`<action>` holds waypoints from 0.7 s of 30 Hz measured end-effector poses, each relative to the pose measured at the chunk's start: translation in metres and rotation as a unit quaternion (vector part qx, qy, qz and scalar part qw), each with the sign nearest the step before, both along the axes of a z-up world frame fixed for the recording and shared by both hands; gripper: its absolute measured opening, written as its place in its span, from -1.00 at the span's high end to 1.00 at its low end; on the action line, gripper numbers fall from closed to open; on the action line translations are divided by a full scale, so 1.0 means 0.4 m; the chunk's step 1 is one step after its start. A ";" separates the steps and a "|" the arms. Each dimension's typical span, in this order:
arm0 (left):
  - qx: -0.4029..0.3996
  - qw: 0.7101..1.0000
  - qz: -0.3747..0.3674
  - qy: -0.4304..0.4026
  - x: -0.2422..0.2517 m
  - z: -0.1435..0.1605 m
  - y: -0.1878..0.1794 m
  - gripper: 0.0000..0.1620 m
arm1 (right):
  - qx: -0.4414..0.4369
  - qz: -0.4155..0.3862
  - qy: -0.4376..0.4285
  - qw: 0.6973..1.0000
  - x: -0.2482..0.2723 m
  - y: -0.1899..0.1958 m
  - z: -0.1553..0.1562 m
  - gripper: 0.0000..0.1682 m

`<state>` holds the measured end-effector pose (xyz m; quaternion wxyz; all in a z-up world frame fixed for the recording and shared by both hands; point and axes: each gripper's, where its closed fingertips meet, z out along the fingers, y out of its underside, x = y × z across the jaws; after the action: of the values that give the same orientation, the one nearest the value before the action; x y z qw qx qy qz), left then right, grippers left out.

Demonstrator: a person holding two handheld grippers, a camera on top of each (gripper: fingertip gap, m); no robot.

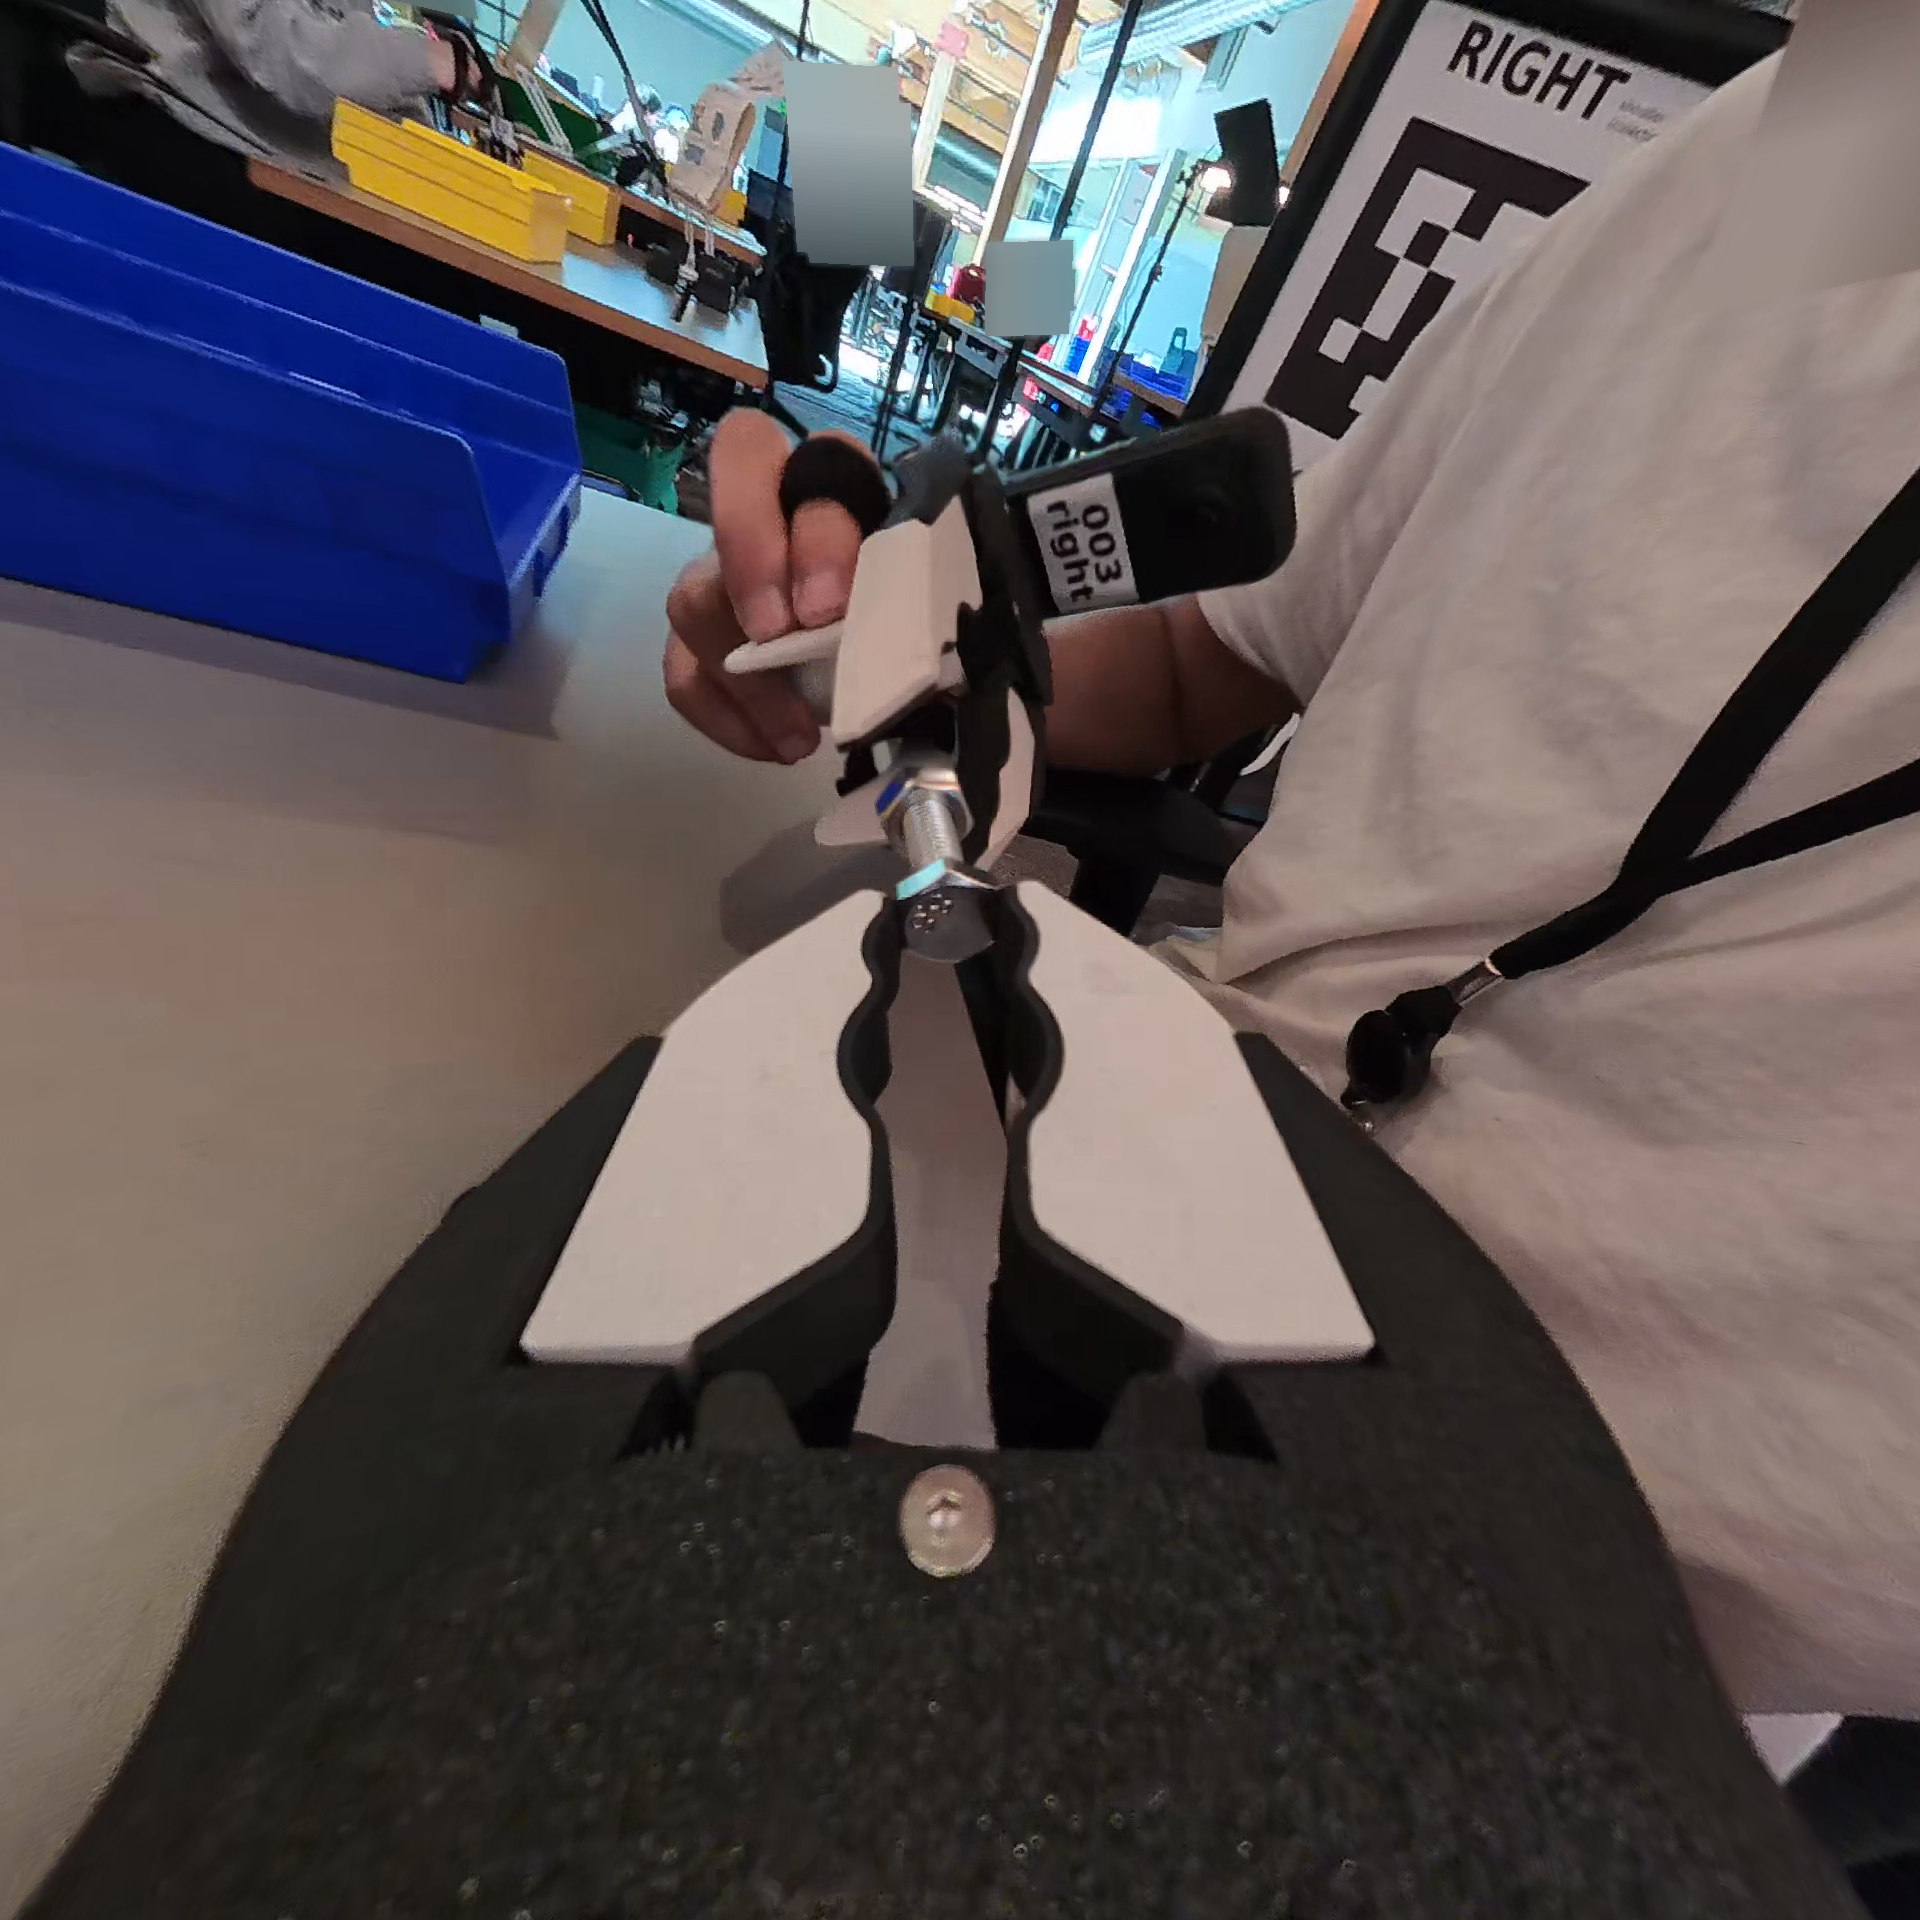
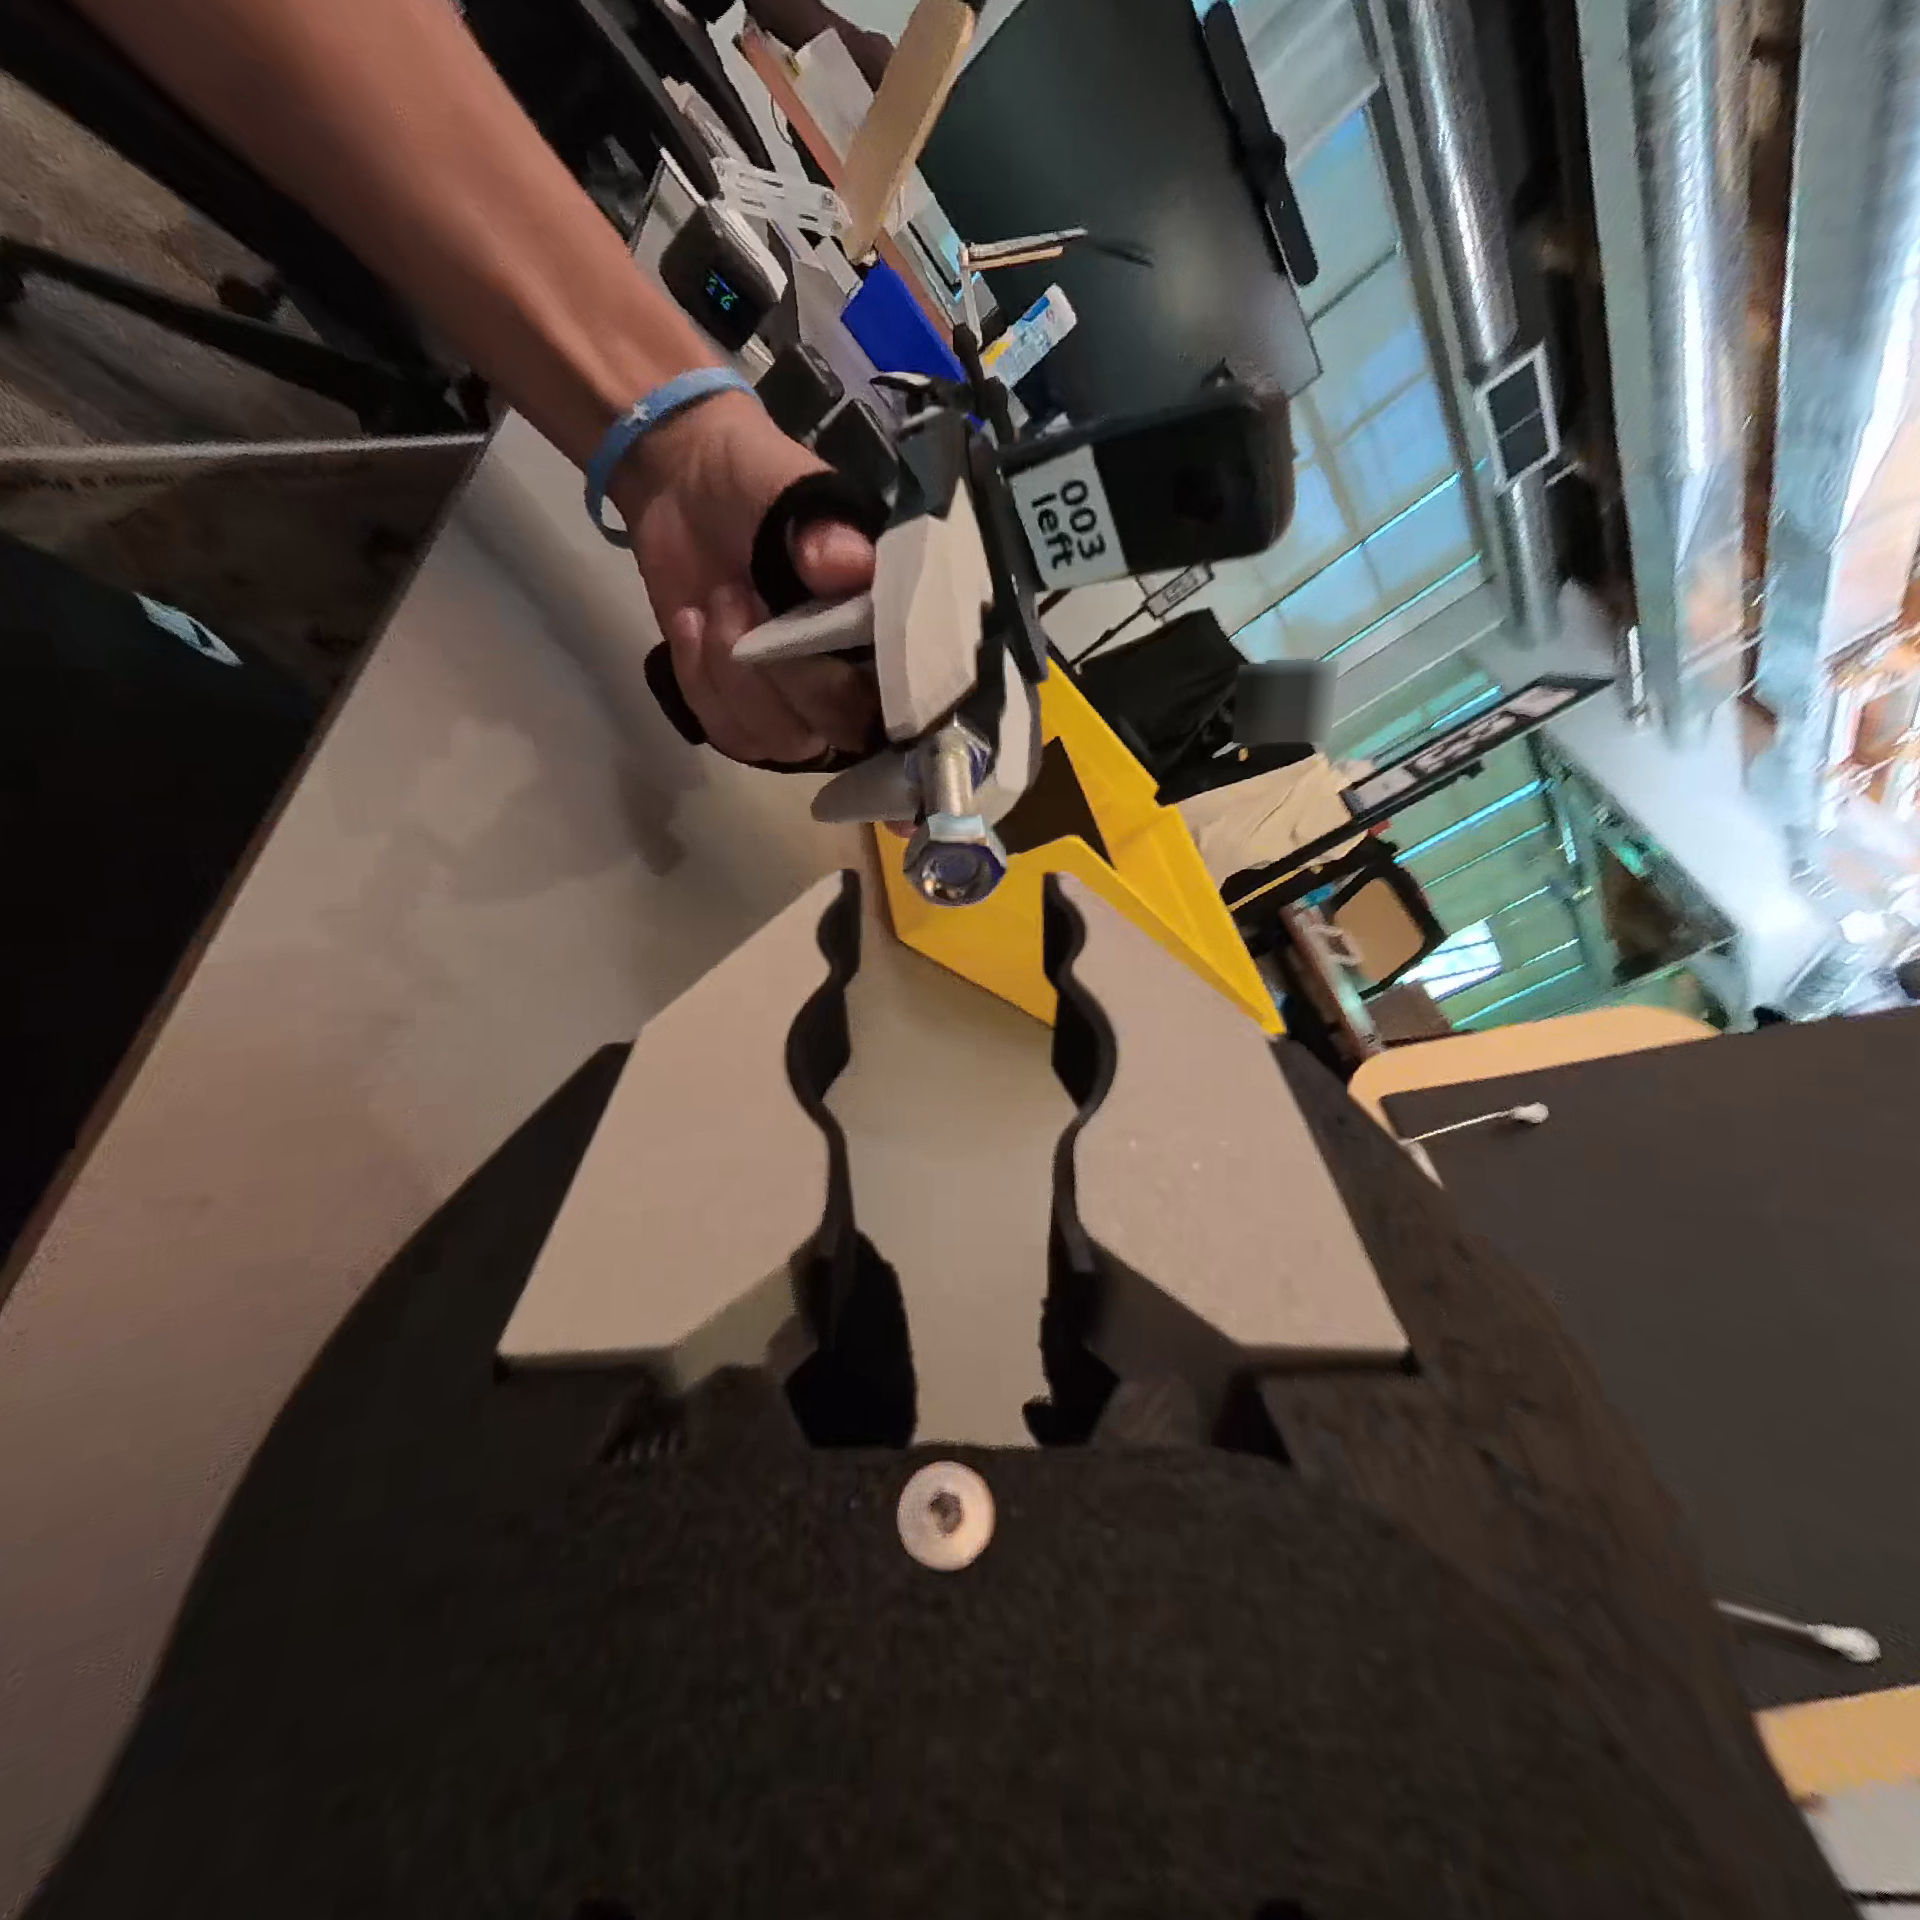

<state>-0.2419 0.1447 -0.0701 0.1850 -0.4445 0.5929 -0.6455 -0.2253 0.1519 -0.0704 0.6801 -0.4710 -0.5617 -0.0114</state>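
Your left gripper [image 1: 943, 925] pinches the bolt [image 1: 928, 873] head, your right gripper [image 2: 951, 883] sits open-fingered around its nut [image 2: 951, 868] — pale table [image 1: 260, 935] below, blue bin [image 1: 260, 468] beyond.

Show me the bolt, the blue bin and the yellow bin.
bolt [image 1: 940, 925], left wrist view, hexagonal head.
blue bin [image 1: 260, 468], left wrist view, side wall.
yellow bin [image 2: 987, 951], right wrist view, front wall.

showing silver bolt [image 1: 932, 894] with blue mark | showing white fingers [image 1: 727, 1174] edged in black | showing blue bin [image 1: 260, 468] | showing yellow bin [image 2: 1091, 914] | showing pale grey table [image 1: 260, 987] | showing light blue wristband [image 2: 634, 436]
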 end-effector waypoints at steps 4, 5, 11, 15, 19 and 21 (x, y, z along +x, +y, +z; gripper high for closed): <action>0.004 1.000 -0.004 0.005 0.003 -0.006 -0.008 0.79 | 0.015 0.001 -0.014 1.000 -0.008 -0.004 -0.001 0.77; 0.007 1.000 -0.003 0.006 0.004 -0.008 -0.007 0.79 | -0.005 0.003 -0.004 1.000 -0.007 -0.004 -0.003 0.77; 0.061 0.998 0.031 0.002 0.014 -0.018 0.006 0.78 | -0.371 0.072 0.188 0.907 -0.003 0.002 -0.018 0.78; 0.084 0.994 0.064 -0.014 0.017 -0.007 0.030 0.78 | -0.601 0.130 0.374 0.694 -0.005 0.020 0.003 0.78; 0.077 0.994 0.077 -0.011 0.017 -0.006 0.046 0.78 | -0.675 0.143 0.436 0.578 -0.007 0.033 -0.004 0.78; 0.053 0.996 0.072 -0.017 0.014 0.004 0.047 0.78 | -0.623 0.132 0.414 0.650 -0.006 0.033 0.002 0.67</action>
<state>-0.2362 0.1634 -0.0685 0.2646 -0.4646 0.5896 -0.6055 -0.2276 0.1650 -0.0696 0.3824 -0.6606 -0.1532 0.6276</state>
